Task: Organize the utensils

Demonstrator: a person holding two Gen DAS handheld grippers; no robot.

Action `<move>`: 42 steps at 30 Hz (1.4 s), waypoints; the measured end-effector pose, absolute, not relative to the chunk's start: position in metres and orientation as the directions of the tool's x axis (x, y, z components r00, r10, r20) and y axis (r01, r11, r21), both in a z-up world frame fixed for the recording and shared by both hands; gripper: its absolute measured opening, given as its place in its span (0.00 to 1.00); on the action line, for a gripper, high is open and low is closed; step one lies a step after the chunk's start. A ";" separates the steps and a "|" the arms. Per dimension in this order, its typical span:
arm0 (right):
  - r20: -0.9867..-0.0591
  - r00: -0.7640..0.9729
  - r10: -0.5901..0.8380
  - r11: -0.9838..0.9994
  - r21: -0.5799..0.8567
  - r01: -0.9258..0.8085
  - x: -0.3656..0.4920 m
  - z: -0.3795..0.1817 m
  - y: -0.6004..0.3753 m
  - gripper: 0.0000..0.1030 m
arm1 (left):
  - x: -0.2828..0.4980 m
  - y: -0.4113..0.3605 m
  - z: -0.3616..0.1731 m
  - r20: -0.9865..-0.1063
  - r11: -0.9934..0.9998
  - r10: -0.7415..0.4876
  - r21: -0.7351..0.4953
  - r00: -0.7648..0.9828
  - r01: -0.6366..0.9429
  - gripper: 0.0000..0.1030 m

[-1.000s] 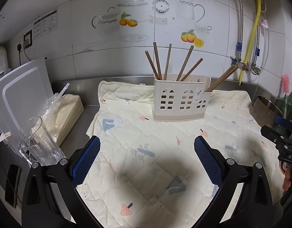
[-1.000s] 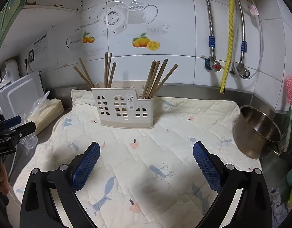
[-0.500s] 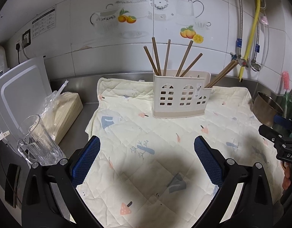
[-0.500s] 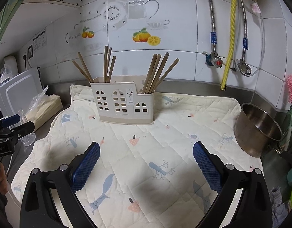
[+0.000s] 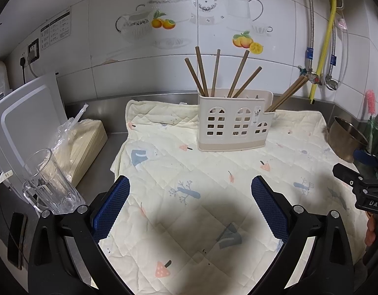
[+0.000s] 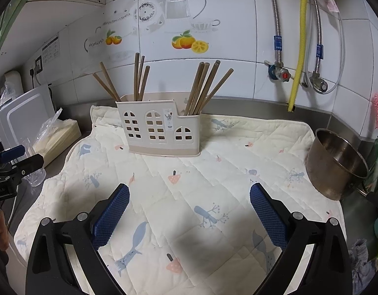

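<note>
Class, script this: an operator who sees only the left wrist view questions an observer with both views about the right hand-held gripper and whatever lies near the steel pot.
Operator: Is the right hand-held gripper holding anything?
Observer: No. The right hand-held gripper is open and empty above the quilted mat.
Operator: What lies on the near side of the steel pot?
Observer: Nearer than the steel pot, off the mat's right edge, lies a crumpled grey cloth.
</note>
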State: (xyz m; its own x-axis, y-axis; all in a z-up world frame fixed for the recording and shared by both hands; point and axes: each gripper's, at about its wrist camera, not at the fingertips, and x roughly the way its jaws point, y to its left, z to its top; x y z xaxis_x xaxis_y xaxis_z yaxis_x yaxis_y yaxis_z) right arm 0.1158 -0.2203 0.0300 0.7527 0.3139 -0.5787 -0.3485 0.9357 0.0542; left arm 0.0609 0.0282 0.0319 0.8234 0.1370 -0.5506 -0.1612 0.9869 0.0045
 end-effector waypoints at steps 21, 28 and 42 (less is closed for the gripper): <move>-0.585 0.747 0.316 0.934 0.052 -0.354 0.115 0.028 -0.218 0.92 | 0.061 0.028 0.028 -0.557 0.987 0.140 0.008 0.818 -0.163 0.95; -0.586 0.745 0.318 0.933 0.053 -0.356 0.115 0.026 -0.217 0.92 | 0.060 0.028 0.028 -0.556 0.989 0.128 0.004 0.822 -0.151 0.95; -0.591 0.741 0.318 0.934 0.062 -0.351 0.114 0.022 -0.220 0.92 | 0.061 0.029 0.029 -0.560 0.988 0.126 -0.006 0.819 -0.157 0.95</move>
